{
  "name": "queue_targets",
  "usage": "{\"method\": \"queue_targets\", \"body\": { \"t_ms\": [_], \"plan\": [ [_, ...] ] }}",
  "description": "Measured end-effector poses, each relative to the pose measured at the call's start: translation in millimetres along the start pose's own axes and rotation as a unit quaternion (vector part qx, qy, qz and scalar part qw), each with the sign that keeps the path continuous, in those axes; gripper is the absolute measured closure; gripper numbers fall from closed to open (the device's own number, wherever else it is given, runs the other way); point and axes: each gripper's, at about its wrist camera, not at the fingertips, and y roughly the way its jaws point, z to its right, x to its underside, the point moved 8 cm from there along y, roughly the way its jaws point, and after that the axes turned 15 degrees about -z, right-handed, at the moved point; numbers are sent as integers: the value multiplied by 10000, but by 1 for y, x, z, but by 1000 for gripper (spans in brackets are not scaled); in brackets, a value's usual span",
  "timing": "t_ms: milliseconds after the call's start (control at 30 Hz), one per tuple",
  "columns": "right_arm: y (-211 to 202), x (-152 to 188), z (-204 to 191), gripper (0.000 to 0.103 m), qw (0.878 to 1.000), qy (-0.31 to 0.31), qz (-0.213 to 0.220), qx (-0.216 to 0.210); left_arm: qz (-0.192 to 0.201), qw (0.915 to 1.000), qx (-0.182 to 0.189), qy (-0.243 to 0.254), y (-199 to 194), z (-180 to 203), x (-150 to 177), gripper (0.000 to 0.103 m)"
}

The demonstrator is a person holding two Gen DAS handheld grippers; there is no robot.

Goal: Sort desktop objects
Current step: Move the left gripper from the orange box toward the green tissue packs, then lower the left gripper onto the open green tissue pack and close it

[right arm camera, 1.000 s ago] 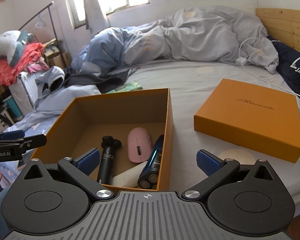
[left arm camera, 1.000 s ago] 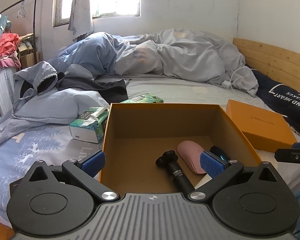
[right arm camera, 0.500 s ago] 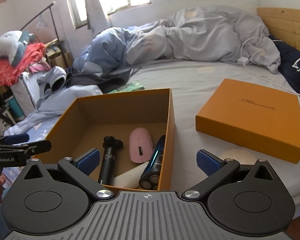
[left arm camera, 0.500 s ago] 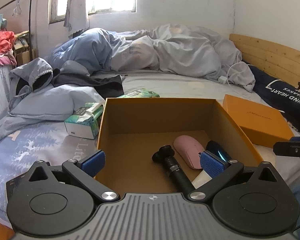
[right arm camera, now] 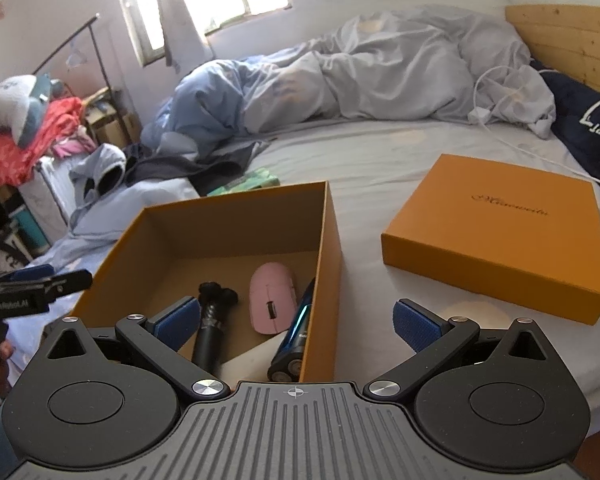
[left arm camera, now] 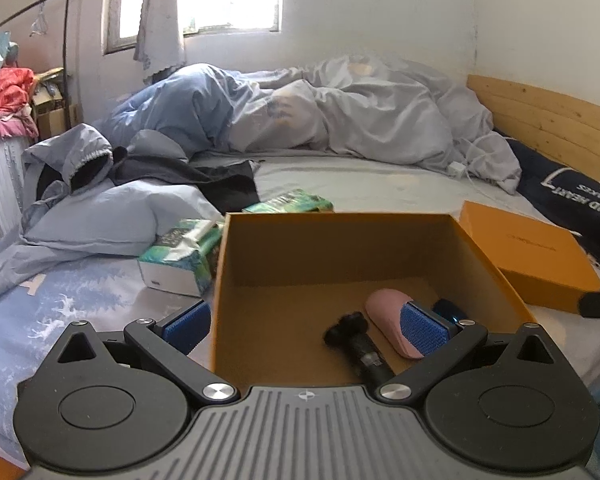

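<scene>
Both pairs of fingers stand apart and hold nothing: the left gripper (left arm camera: 306, 322) straddles the near left wall of the open orange box (left arm camera: 484, 256), the right gripper (right arm camera: 296, 322) its near right corner. Inside the box, on the bed (right arm camera: 380, 152), lie a black mini tripod (right arm camera: 212, 320), a pink mouse (right arm camera: 271, 296), a dark shaver (right arm camera: 296, 336) leaning along the right wall, and something pale under them that I cannot make out. The matching lid (right arm camera: 496, 232) lies flat, apart to the right. The mouse looks light, smooth and domed, best pinched across its flanks; the tripod is stiff, easiest by its shaft. The lid looks light, rigid card, to be gripped at an edge.
</scene>
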Motion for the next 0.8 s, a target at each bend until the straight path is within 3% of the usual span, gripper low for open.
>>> {"method": "queue_targets", "body": {
  "t_ms": [600,800],
  "plan": [
    [-5,1,9,0,9983,389,-1,-438,188,9984,-373,-373,22,-55,-61,0],
    [-5,-3,14,0,9975,470,-16,-530,139,9984,-181,-519,43,-73,-78,1]
  ]
}}
